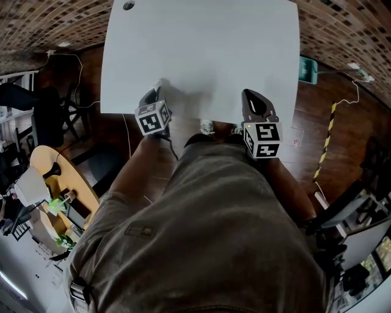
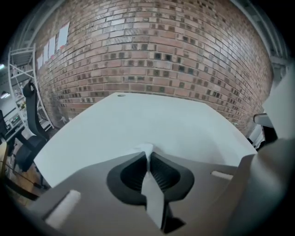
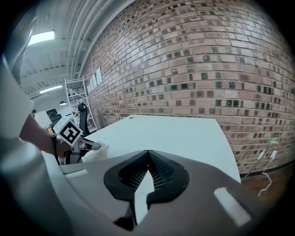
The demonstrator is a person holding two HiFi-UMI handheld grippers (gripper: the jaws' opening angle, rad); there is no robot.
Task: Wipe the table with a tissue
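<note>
The white table (image 1: 201,43) fills the upper middle of the head view. At its near edge on the left, my left gripper (image 1: 157,93) is shut on a small white tissue (image 2: 145,149) that sticks out past the jaw tips, low over the tabletop (image 2: 138,120). From the right gripper view, the left gripper (image 3: 94,146) shows that tissue (image 3: 100,148) at the table's near edge. My right gripper (image 1: 250,93) hovers over the near edge on the right. Its jaws are shut, with nothing between them (image 3: 148,156).
A round cable hole (image 1: 128,5) sits at the table's far left corner. A brick wall (image 2: 152,55) rises behind the table. A dark office chair (image 2: 27,133) stands to the left, and a round wooden table (image 1: 52,177) sits lower left. Cables lie on the wooden floor (image 1: 342,110).
</note>
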